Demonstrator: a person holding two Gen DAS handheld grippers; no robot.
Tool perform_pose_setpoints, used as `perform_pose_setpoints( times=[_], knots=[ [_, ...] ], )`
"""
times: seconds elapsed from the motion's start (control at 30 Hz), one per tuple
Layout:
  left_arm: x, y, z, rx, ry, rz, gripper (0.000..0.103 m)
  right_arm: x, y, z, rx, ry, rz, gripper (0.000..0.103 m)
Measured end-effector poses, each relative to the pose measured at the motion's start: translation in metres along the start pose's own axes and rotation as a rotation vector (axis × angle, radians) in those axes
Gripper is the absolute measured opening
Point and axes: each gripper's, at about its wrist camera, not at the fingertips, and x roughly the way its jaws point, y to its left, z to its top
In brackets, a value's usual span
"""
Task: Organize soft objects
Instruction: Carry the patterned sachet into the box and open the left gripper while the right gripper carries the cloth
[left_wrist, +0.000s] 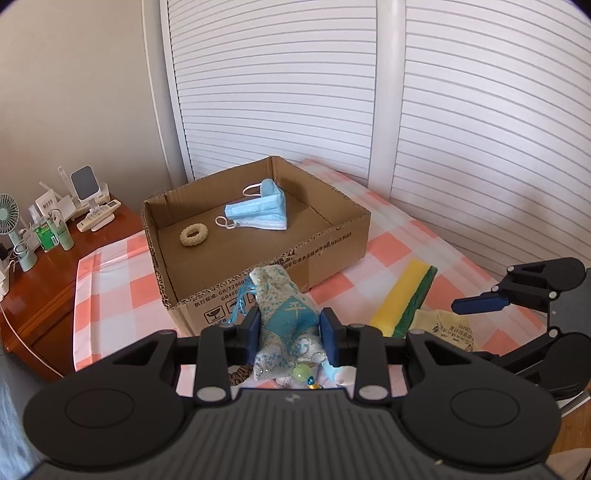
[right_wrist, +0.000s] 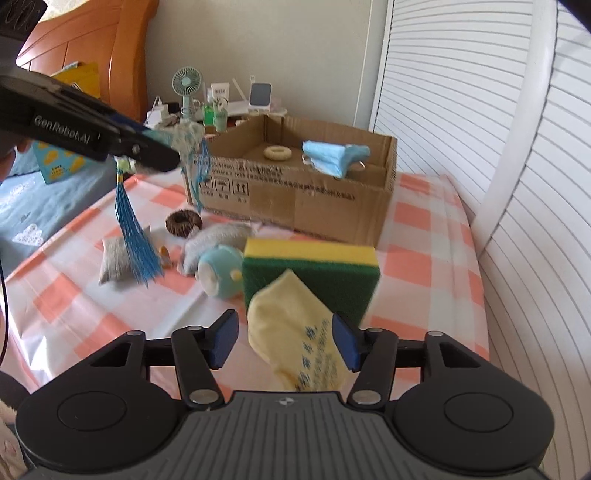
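My left gripper (left_wrist: 290, 328) is shut on a blue-and-white embroidered sachet (left_wrist: 284, 306), held just before the near wall of the cardboard box (left_wrist: 332, 243). The right wrist view shows the sachet's blue tassel (right_wrist: 136, 243) hanging free. Inside the box lie a blue face mask (left_wrist: 258, 212) and a cream ring (left_wrist: 194, 235). My right gripper (right_wrist: 284, 341) is open over a yellow sock (right_wrist: 295, 325), which lies between its fingers and rests against a yellow-and-green sponge (right_wrist: 314, 273).
On the pink checked cloth (right_wrist: 417, 229) lie a brown scrunchie (right_wrist: 183, 222), a small grey pillow (right_wrist: 116, 258), a grey plush (right_wrist: 218, 240) and a round blue toy (right_wrist: 221, 271). A wooden nightstand (left_wrist: 55, 280) with a fan stands left. Louvred doors (left_wrist: 461, 110) close the back.
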Motion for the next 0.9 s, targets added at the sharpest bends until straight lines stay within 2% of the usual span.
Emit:
perform_pose_setpoints(
  times=[0.17, 0.2, 0.23, 0.27, 0.3, 0.57, 0.9],
  knots=[
    [0.002, 0.001, 0.0, 0.001, 0.007, 0.002, 0.032, 0.022, -0.001, 0.008, 0.017, 0.007, -0.001, 0.063],
    [0.002, 0.002, 0.001, -0.001, 0.007, 0.002, 0.032, 0.025, -0.002, 0.009, 0.016, 0.012, 0.0, 0.059],
    [0.003, 0.003, 0.001, -0.003, 0.008, 0.002, 0.032, 0.028, -0.002, 0.009, 0.013, 0.02, -0.001, 0.039],
    [0.004, 0.003, 0.001, -0.004, 0.01, 0.002, 0.032, 0.031, -0.003, 0.008, 0.007, 0.036, -0.001, 0.025],
    [0.005, 0.003, 0.001, -0.004, 0.011, 0.004, 0.032, 0.034, -0.003, 0.006, 0.002, 0.057, -0.008, 0.004],
    [0.013, 0.002, 0.001, 0.0, 0.026, -0.007, 0.032, 0.032, -0.005, -0.007, -0.008, 0.09, -0.044, 0.004],
    [0.009, 0.005, 0.014, 0.015, 0.007, 0.002, 0.032, -0.02, -0.021, 0.009, -0.016, -0.002, -0.084, 0.004]
  ],
)
